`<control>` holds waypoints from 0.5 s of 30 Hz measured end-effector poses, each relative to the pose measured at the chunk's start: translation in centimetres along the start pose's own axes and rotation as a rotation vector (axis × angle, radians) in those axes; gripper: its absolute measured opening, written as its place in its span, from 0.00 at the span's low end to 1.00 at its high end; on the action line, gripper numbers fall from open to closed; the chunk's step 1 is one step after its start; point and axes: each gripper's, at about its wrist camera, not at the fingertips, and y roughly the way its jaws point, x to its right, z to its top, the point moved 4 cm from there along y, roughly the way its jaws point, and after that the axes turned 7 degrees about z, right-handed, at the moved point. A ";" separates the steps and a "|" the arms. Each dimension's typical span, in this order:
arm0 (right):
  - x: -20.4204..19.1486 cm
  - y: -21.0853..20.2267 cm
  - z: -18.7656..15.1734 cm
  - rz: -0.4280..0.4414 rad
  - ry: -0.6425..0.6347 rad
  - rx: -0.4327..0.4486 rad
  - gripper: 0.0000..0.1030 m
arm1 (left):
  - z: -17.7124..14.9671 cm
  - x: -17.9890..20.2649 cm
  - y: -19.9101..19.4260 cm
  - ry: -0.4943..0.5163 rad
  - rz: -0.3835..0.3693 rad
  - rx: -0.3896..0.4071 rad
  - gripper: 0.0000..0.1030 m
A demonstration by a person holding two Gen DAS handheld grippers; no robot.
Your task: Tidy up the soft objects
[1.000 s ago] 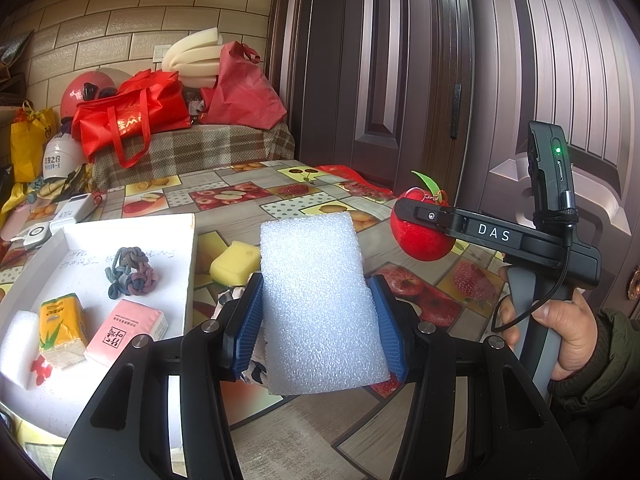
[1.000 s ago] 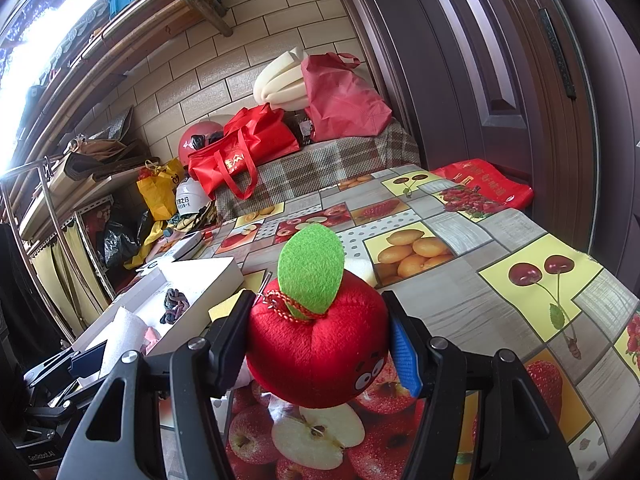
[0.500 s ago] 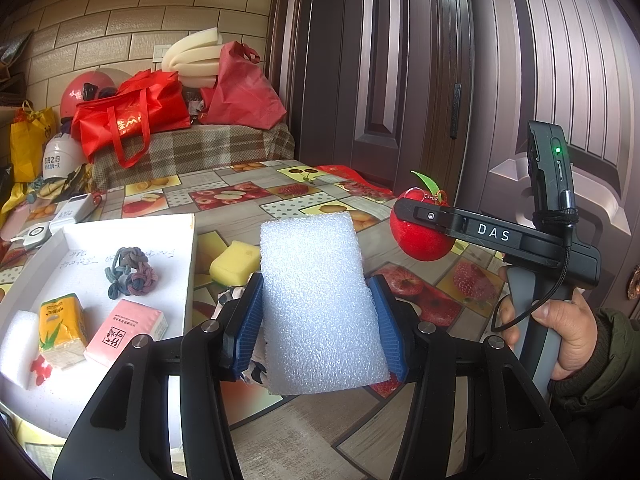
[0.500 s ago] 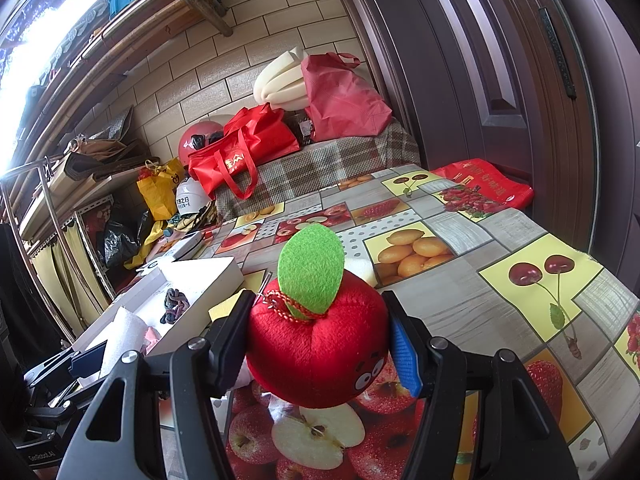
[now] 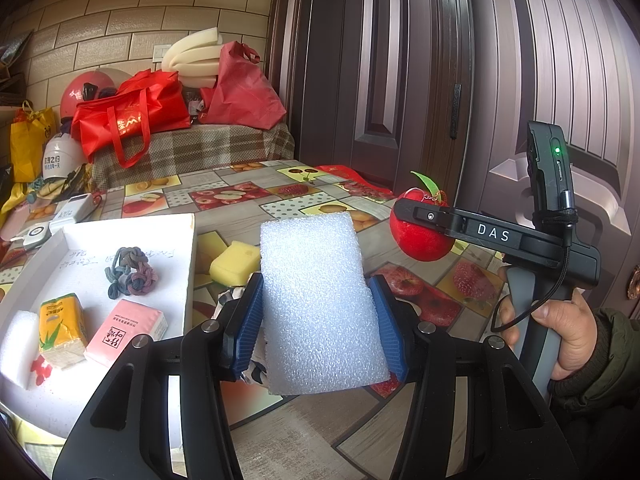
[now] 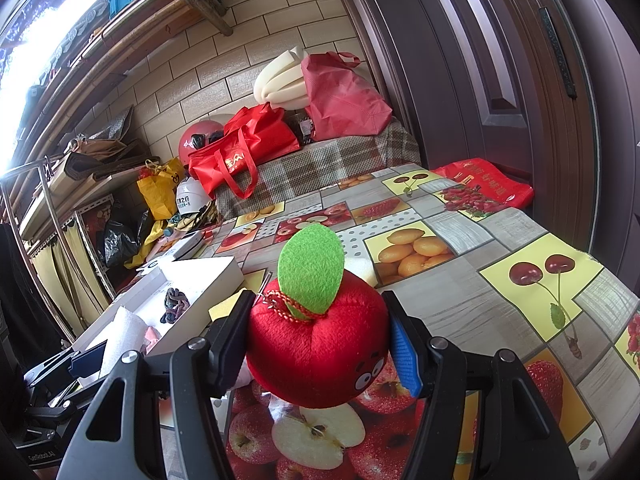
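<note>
My left gripper (image 5: 316, 320) is shut on a white foam block (image 5: 318, 300), held upright above the table. My right gripper (image 6: 318, 340) is shut on a red plush apple (image 6: 316, 356) with a green felt leaf; the same apple (image 5: 420, 240) shows at the right of the left wrist view, clamped in the right gripper held by a hand (image 5: 568, 328). A white tray (image 5: 120, 228) at the left holds a knotted grey hair tie (image 5: 130, 270), a yellow tissue pack (image 5: 62, 328), a pink tissue pack (image 5: 124, 332) and a white foam piece (image 5: 16, 340). A yellow sponge (image 5: 234, 262) lies beside the tray.
The table carries a fruit-print cloth (image 6: 500, 260). Red bags (image 5: 128, 120) and rolled foam (image 5: 192, 54) sit on a checked cover at the far end. A dark door (image 5: 400, 60) stands to the right. White devices (image 5: 72, 210) lie at the tray's far left.
</note>
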 end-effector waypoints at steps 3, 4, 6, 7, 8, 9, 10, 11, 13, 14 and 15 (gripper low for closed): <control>0.1 0.0 0.0 0.000 0.000 0.000 0.61 | 0.0 0.0 0.0 0.000 0.000 0.000 0.50; -0.1 0.0 0.0 0.000 0.000 -0.001 0.61 | 0.0 0.0 0.0 0.000 0.000 0.000 0.50; -0.1 0.0 0.0 0.000 0.000 -0.002 0.61 | 0.0 0.0 0.0 0.000 -0.001 0.000 0.50; 0.0 0.0 0.0 0.000 -0.001 -0.001 0.61 | 0.0 0.0 0.0 -0.001 -0.001 0.000 0.50; 0.0 0.0 0.0 0.000 -0.001 -0.001 0.61 | 0.0 0.0 0.0 0.000 -0.001 0.000 0.50; 0.0 0.0 0.0 -0.001 -0.001 -0.001 0.61 | 0.0 0.0 0.0 0.000 -0.001 0.000 0.50; 0.0 0.0 0.0 -0.001 -0.001 -0.001 0.61 | 0.0 0.0 0.0 0.000 -0.001 0.000 0.50; 0.0 0.0 0.0 -0.001 -0.001 -0.001 0.61 | 0.0 0.0 0.0 0.000 -0.001 0.000 0.50; 0.0 0.0 0.0 -0.001 0.000 -0.002 0.61 | 0.0 0.0 0.0 0.000 -0.001 0.000 0.50; 0.0 0.0 0.0 -0.001 0.000 -0.002 0.61 | 0.0 -0.1 0.0 0.000 -0.001 0.000 0.50; 0.0 0.0 0.0 -0.001 -0.001 -0.002 0.61 | 0.0 -0.1 0.0 0.000 -0.001 0.000 0.50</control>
